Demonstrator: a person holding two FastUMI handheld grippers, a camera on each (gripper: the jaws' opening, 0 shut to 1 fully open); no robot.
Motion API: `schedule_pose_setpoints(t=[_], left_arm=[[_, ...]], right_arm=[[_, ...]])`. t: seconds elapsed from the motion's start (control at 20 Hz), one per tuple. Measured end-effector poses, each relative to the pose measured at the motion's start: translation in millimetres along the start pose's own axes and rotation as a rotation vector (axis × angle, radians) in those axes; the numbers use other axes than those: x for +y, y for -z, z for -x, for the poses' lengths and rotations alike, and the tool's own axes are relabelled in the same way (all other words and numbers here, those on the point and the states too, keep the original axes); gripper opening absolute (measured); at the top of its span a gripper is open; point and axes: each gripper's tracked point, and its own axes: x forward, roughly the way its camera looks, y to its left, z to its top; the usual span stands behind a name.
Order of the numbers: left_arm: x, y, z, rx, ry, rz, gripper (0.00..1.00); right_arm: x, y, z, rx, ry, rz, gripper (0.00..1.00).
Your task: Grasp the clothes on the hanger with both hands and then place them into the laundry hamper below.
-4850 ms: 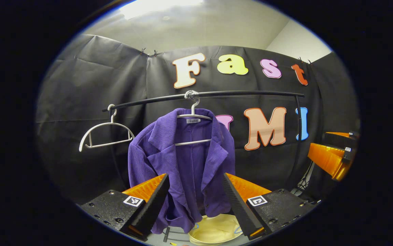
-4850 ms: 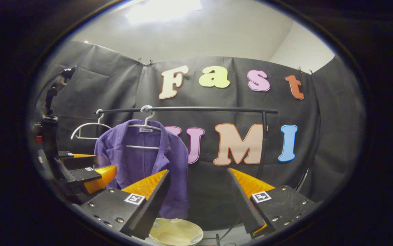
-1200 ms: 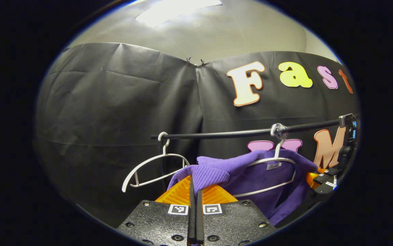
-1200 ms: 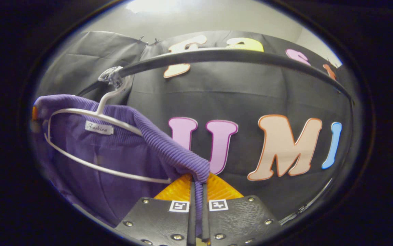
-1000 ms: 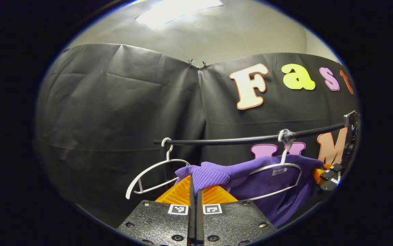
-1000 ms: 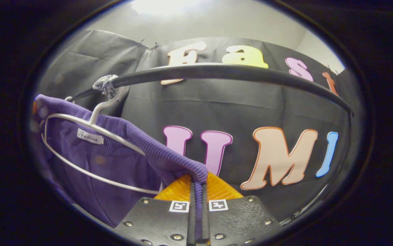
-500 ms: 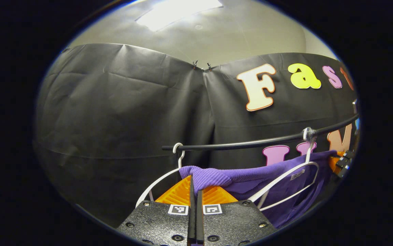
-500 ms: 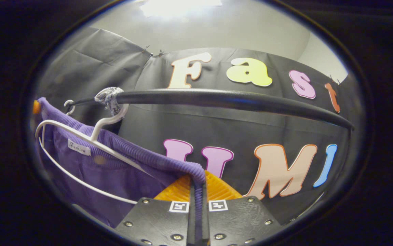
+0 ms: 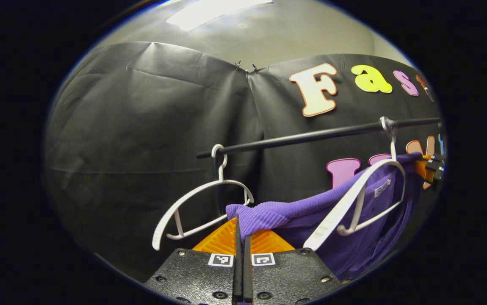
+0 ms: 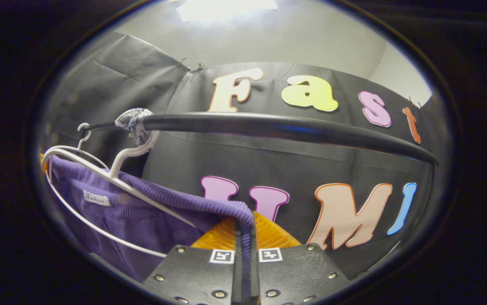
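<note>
Pulling the purple garment point(image 9: 307, 212) off its white hanger point(image 9: 353, 199) looked to be the step in hand. The left gripper point(image 9: 242, 237) was closed tight on one ribbed shoulder; the right gripper point(image 10: 243, 237) pinched the other shoulder likewise. The garment hung stretched between them under the black rail point(image 10: 294, 127), partly slipped off. An empty hanger point(image 9: 192, 203) hung just beside it. Next, I judged, both needed to draw the cloth clear, then lower it toward the hamper.

Both views close under rail point(image 10: 294, 127)
</note>
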Motion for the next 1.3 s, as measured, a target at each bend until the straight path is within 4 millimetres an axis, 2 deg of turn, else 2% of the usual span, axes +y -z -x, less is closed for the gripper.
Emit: schedule_pose_setpoints(t=[0.25, 0.4, 0.7, 1.3], left_arm=[[-12.1, 33.5, 6.1, 0.056, 0.005, 0.023, 0.04], [-24.6, 41.3, 14.3, 0.068, 0.019, -0.021, 0.01], [-50.5, 45.2, 27.4, 0.084, 0.056, -0.022, 0.01], [-88.4, 48.8, 29.0, 0.092, 0.142, -0.005, 0.01]], right_arm=[[-5.1, -2.3, -4.4, -0.020, 0.024, 0.032, 0.07], [-12.2, -0.2, -6.5, -0.029, 0.049, 0.043, 0.07], [-33.1, 10.5, -11.0, -0.026, 0.105, 0.099, 0.07], [-68.2, 40.9, -14.1, 0.034, 0.172, 0.186, 0.07]])
